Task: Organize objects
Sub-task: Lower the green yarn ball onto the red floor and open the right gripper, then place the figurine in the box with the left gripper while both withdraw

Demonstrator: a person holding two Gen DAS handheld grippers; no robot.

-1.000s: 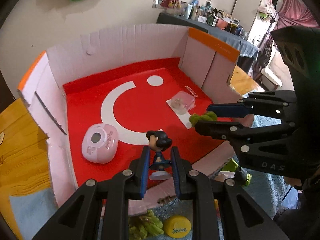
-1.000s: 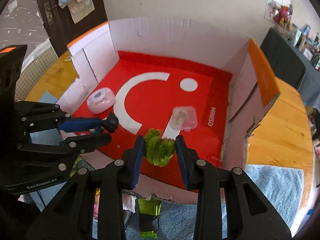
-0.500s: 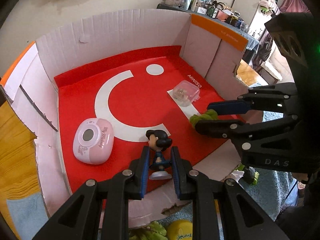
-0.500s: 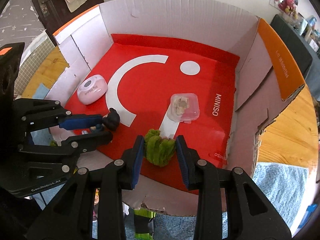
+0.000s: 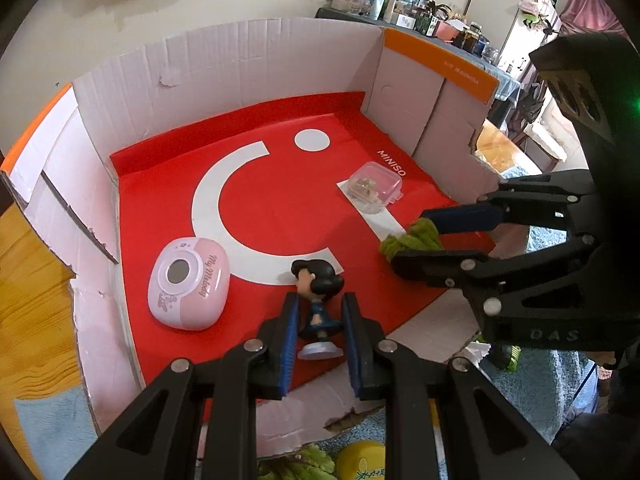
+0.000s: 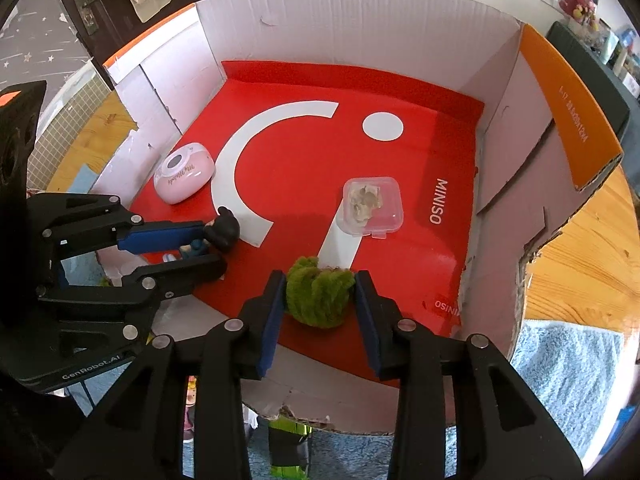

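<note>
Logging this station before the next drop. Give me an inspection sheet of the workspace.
Surface: open cardboard box, red MINISO liner, on a wooden table.
Job's things: pink case and clear plastic box on the liner; figurine; green plush.
Clutter: yellow lid, green items before the box.
Grippers: left tongs shut on figurine; right tongs shut on green plush.
Cables: nothing seen.
Surroundings: crowded shelf, door.

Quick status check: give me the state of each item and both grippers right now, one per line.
Left gripper: shut on the black-haired figurine, upright, over the red box floor.
Right gripper: shut on the fuzzy green plush, low over the floor.
Pink rounded My Melody case: closed, resting on the floor.
Clear plastic lidded box: closed, contents inside.
White cardboard box: open-topped.
</note>
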